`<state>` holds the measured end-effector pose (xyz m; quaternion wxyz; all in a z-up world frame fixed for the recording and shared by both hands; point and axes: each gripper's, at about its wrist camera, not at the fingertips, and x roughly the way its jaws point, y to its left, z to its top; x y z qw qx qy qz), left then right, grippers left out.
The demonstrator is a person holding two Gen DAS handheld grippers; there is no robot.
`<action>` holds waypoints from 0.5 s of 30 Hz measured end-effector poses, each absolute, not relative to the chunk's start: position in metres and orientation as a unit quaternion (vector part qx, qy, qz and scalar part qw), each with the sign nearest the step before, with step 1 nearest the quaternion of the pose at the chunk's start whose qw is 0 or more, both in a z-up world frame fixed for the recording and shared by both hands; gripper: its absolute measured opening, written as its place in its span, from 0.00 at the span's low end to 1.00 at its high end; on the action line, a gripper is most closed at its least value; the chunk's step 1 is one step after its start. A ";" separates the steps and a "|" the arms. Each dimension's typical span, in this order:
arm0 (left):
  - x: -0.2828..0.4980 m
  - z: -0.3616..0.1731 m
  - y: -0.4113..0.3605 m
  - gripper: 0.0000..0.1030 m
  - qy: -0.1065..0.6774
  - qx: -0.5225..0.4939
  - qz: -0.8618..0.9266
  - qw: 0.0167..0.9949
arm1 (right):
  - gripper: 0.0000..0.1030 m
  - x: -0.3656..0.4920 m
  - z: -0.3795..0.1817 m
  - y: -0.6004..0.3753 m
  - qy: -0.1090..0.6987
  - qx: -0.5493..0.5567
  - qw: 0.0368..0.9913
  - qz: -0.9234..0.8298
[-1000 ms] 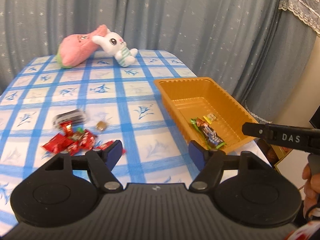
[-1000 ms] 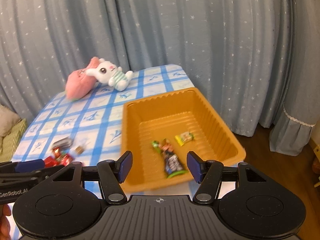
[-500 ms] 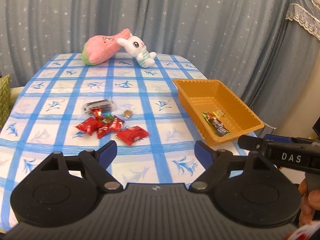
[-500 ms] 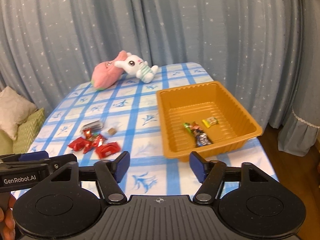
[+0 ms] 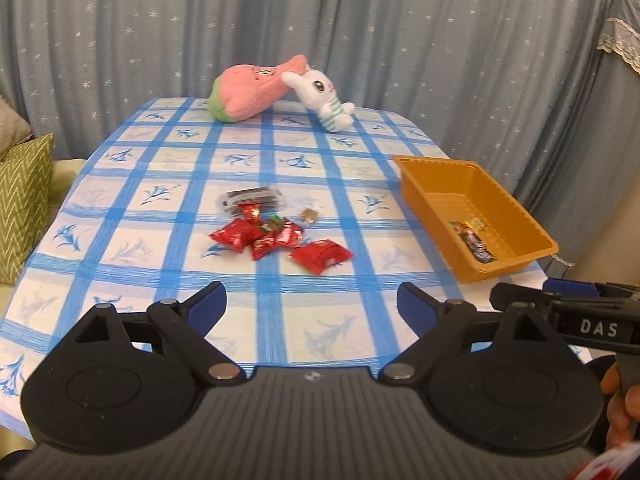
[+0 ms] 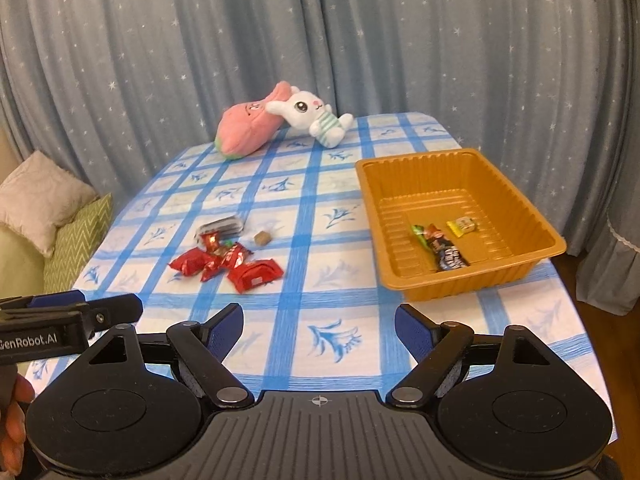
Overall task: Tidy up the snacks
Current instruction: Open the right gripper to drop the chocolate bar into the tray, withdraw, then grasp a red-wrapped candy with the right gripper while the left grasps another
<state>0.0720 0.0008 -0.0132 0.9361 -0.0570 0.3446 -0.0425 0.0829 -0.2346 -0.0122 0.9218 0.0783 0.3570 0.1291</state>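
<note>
- Left of the orange tray (image 6: 520, 272), on the table (image 6: 340, 344), the pile of red snack packets (image 6: 224, 262) waits loose, well apart from both my hand-held grippers; a few wrapped sweets (image 6: 442, 246) already lie in the tray.
- My left hand-held gripper (image 5: 310, 306) is empty, its jaws opening with nothing between them. My right hand-held gripper (image 6: 318, 324) is the same: empty, jaws opening.
- The packets overlap, so I judge one pinch may drag two, and the spare could drop short of the tray.
- The wrappers look slick and puffy; a shallow grip near an edge may let one slide out.
- The small brown sweet (image 6: 262, 237) and the dark packet (image 6: 222, 225), just beyond the pile from the tray's side, are easy to knock away.
- The tray looks light and sits near the table edge; a bump from my right hand-held gripper could push it off.
</note>
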 end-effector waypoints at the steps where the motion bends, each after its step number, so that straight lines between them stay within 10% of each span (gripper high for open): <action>1: 0.073 -0.013 0.004 0.89 0.344 -0.058 -0.040 0.936 | 0.80 0.083 -0.013 -0.232 0.358 0.077 0.921 0.131; 15: 0.102 -0.031 0.043 0.91 0.353 -0.056 -0.018 0.934 | 0.80 0.107 -0.032 -0.200 0.372 0.071 0.912 0.154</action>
